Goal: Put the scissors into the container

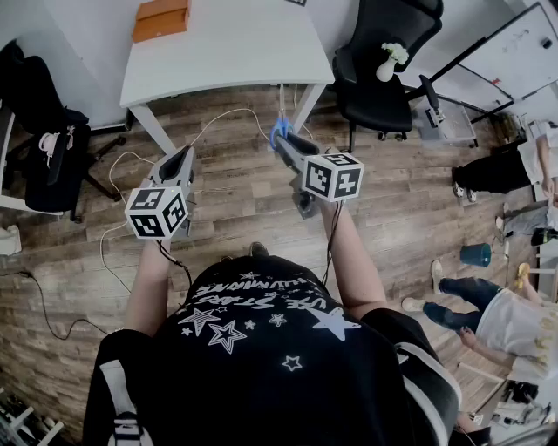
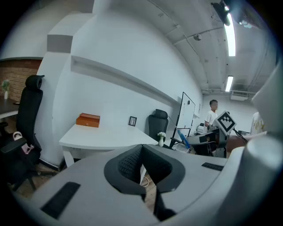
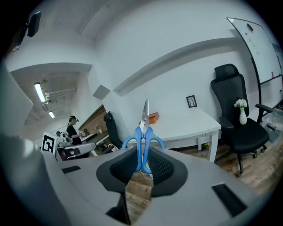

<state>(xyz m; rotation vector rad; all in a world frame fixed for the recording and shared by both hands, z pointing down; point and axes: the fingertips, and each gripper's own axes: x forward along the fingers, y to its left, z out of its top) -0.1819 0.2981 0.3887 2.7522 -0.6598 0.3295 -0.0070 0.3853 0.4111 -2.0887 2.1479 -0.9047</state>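
Now, head view: scissors (image 1: pixel 279 131) held short of surface (image 1: pixel 218 52), well apart from orange box (image 1: pixel 161 18) at surface's far edge.
Left gripper view: left tool (image 2: pixel 142 165) pressed together, empty.
Right gripper view: right tool (image 3: pixel 142 167) pinched on scissors at handles only, blades up; pivot or slip judged likely if swung.

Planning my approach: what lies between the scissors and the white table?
In the head view, only wooden floor crossed by a white cable separates the scissors, held by the right gripper, from the white table.
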